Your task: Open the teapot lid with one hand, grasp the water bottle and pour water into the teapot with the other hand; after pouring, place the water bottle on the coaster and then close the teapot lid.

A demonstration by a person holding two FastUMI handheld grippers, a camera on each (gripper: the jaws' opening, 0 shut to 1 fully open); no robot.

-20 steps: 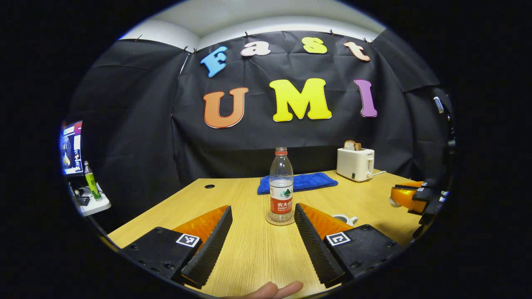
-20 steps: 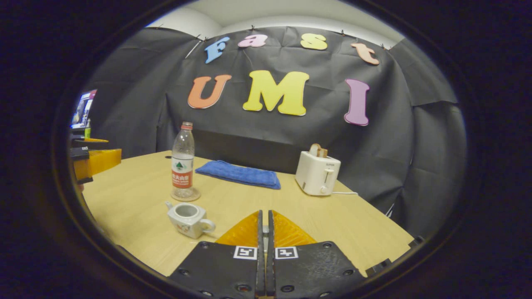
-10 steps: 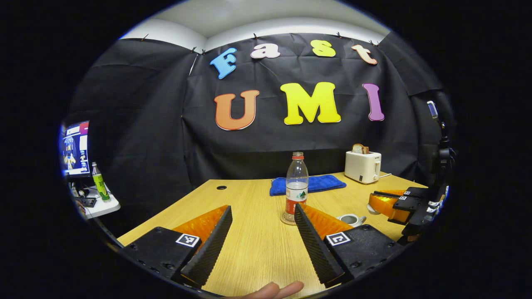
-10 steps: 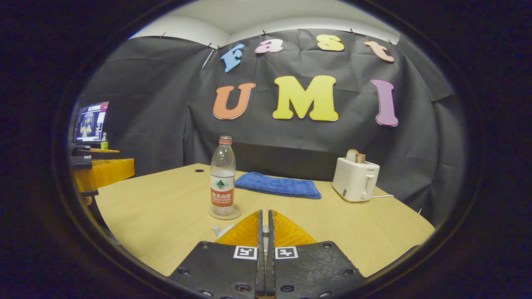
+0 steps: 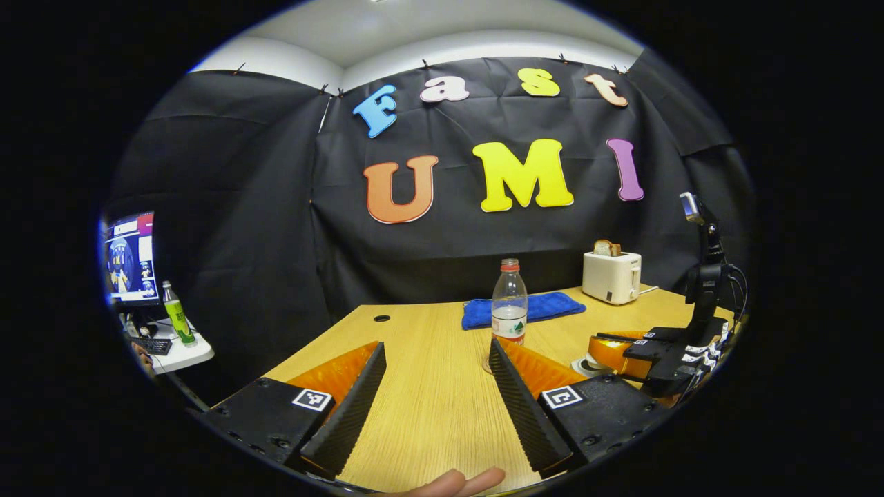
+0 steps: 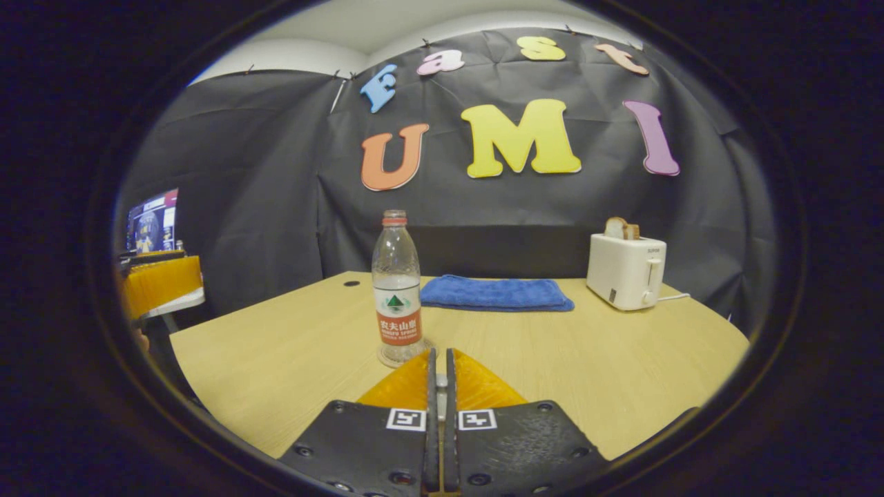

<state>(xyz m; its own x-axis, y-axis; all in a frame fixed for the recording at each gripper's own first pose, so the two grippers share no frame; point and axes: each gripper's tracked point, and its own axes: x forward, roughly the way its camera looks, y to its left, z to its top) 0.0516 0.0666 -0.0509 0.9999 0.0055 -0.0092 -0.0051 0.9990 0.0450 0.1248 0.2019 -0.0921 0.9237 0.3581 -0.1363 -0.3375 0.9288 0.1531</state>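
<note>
One water bottle [image 6: 395, 290], one toaster [image 6: 627, 271], one towel [image 6: 494, 293] — perhaps

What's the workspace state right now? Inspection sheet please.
Surface: wooden table, dry, no spills seen.
Job's things: water bottle upright, capped, on the coaster; teapot partly hidden under the right gripper, lid state unclear.
Clutter: blue towel lying flat; toaster with bread in it.
Grippers: left gripper open, empty, short of the bottle; right gripper shut, unclear whether it pinches anything.
Cables: toaster cord trailing off the table.
Surroundings: monitor and green bottle on a side desk.
</note>
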